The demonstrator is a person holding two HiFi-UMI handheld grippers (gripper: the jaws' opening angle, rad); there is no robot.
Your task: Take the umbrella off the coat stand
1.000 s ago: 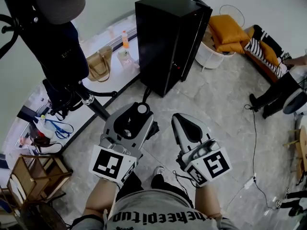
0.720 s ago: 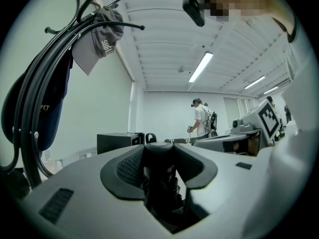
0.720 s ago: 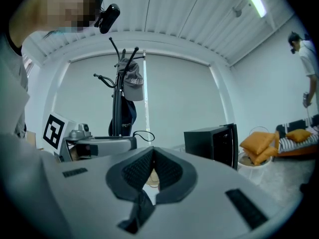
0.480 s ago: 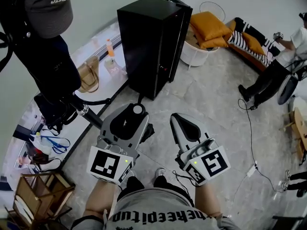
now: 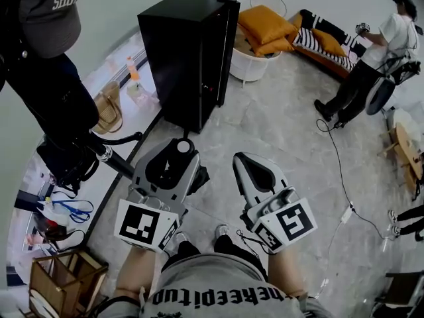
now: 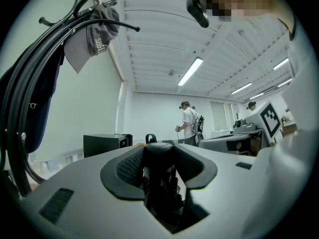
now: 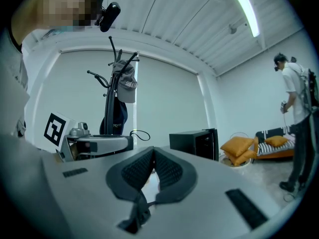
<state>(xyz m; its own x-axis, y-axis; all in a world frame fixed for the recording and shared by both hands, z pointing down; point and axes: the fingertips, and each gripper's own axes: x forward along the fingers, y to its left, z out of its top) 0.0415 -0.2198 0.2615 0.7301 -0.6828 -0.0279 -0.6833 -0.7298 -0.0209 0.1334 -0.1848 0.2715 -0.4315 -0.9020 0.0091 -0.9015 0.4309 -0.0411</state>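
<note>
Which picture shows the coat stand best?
The right gripper view: the coat stand shows upright with cap and jacket. The left gripper view has mostly hooks and cap; the head view, cap and jacket from above.

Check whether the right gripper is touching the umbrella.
Apart. The head view shows bare floor between the right gripper and the umbrella; the right gripper view shows its jaws together on nothing.

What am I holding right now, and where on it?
The left gripper clamps a dark folded umbrella just below its rounded upper end; handle or tip cannot be told. The right gripper is shut and holds nothing.
</note>
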